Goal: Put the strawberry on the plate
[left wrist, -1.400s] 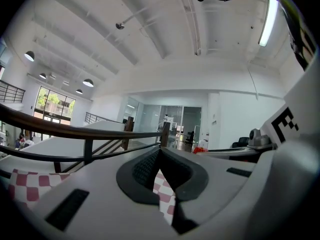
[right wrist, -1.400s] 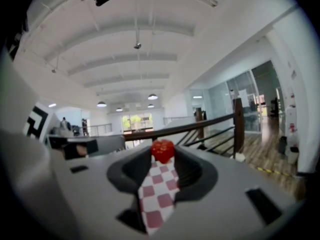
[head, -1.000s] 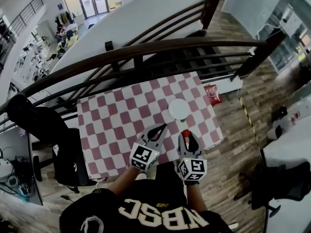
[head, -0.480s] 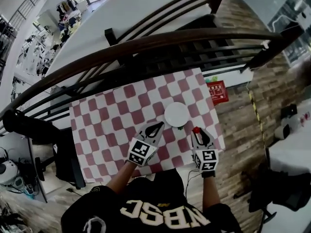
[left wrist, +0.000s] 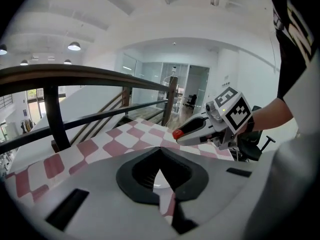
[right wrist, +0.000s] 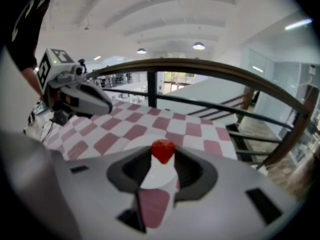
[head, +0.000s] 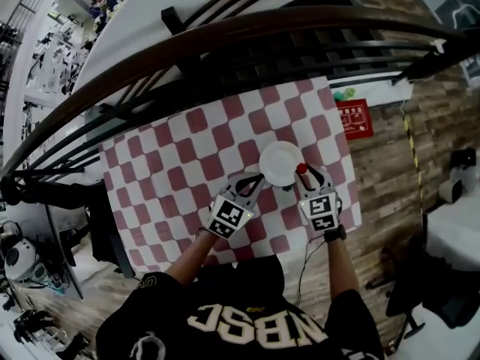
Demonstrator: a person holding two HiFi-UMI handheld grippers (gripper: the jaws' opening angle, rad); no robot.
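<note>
A small red strawberry (head: pixel 301 169) is pinched between the tips of my right gripper (head: pixel 303 172), which is shut on it. It hangs just above the right rim of the round white plate (head: pixel 277 162) on the checked table. In the right gripper view the strawberry (right wrist: pixel 162 150) sits between the jaw tips, with the plate (right wrist: pixel 159 178) below and behind it. My left gripper (head: pixel 257 178) rests at the plate's near left edge, its tips together and nothing held. In the left gripper view the right gripper (left wrist: pixel 180 134) carries the strawberry (left wrist: pixel 177 133) at right.
The table wears a red-and-white checked cloth (head: pixel 187 163). A dark stair railing (head: pixel 225 51) runs along its far side. The table's right edge (head: pixel 352 193) is close to my right gripper, with wood floor and a red sign (head: pixel 354 118) beyond.
Both grippers have moved forward toward the plate. The right one has carried the strawberry from the near table to the plate's right rim. The head view has shifted too.
</note>
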